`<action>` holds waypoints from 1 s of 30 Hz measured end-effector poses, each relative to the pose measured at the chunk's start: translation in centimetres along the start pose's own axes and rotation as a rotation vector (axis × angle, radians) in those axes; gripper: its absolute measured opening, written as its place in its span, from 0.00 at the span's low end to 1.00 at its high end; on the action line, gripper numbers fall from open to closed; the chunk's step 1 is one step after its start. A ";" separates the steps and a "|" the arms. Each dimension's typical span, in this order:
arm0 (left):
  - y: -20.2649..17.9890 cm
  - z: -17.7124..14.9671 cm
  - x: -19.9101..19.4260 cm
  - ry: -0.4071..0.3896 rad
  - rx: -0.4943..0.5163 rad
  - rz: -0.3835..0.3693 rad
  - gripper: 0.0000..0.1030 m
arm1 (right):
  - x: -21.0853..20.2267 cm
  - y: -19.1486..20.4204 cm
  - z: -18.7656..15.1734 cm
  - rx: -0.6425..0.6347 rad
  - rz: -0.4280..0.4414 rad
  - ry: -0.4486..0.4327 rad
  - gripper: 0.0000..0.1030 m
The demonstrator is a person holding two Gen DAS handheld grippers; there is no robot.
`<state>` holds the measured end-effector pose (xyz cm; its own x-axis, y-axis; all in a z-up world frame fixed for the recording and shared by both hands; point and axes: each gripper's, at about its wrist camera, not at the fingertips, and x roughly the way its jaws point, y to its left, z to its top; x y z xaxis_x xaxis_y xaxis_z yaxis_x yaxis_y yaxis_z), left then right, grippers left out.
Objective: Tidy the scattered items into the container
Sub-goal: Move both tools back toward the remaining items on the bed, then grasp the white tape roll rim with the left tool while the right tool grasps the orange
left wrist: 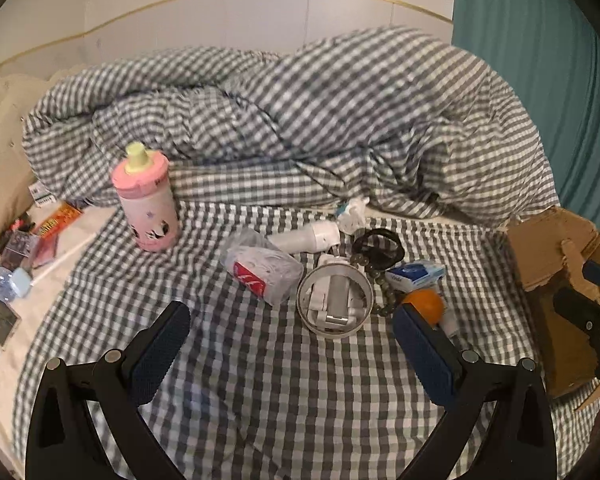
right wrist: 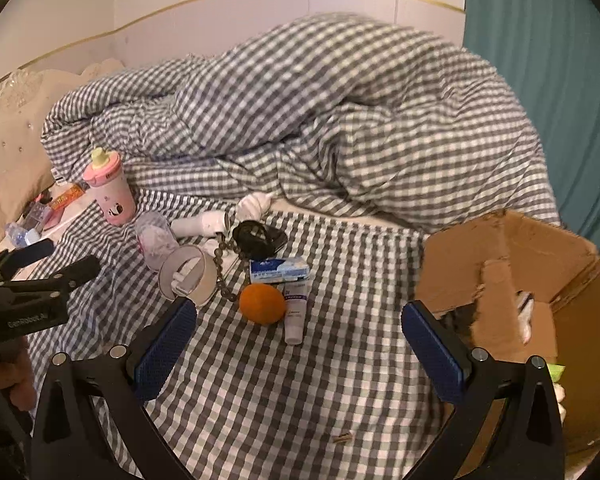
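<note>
Scattered items lie on the checked bed sheet: a pink bottle (left wrist: 148,204) (right wrist: 111,191) standing upright, a clear plastic bag (left wrist: 262,272), a white tape ring (left wrist: 335,300) (right wrist: 188,276), a bead string (right wrist: 224,268), a black hair tie (right wrist: 258,238), a blue tissue pack (right wrist: 279,271), an orange (right wrist: 262,303) (left wrist: 424,305) and a white tube (right wrist: 295,312). The cardboard box (right wrist: 540,264) (left wrist: 552,256) stands at the right. My left gripper (left wrist: 292,340) is open, just short of the tape ring. My right gripper (right wrist: 300,340) is open, with the orange and tube just beyond its fingertips.
A bunched checked duvet (left wrist: 320,120) fills the back of the bed. More clutter lies at the far left: a small water bottle (left wrist: 4,280), a red packet (left wrist: 58,220) and dark boxes. A teal curtain (right wrist: 548,60) hangs behind the box.
</note>
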<state>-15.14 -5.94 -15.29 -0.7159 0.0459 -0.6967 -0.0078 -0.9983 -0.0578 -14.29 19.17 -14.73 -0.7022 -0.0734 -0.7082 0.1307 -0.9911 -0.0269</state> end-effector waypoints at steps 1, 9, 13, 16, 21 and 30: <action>0.0 -0.1 0.8 0.003 0.001 0.004 1.00 | 0.7 0.0 0.0 -0.005 0.002 0.010 1.00; -0.1 -0.6 7.3 0.065 0.026 0.006 0.77 | 5.4 0.6 -0.6 -0.021 0.031 0.062 1.00; 0.2 -1.1 10.1 0.114 0.017 0.007 0.63 | 7.5 1.2 -0.9 -0.038 0.046 0.089 1.00; 0.5 -1.4 11.6 0.146 0.001 -0.002 0.49 | 8.8 1.5 -1.2 -0.047 0.052 0.107 0.99; 0.7 -1.9 13.2 0.175 -0.016 -0.012 0.42 | 10.3 1.6 -1.6 -0.043 0.063 0.124 0.99; 0.6 -2.1 14.2 0.178 -0.041 -0.017 0.37 | 11.3 1.6 -1.7 -0.040 0.069 0.129 0.99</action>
<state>-23.87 -5.84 -26.76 -0.5809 0.0718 -0.8108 0.0124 -0.9952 -0.0969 -20.84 16.98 -24.00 -0.5951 -0.1235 -0.7941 0.2052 -0.9787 -0.0016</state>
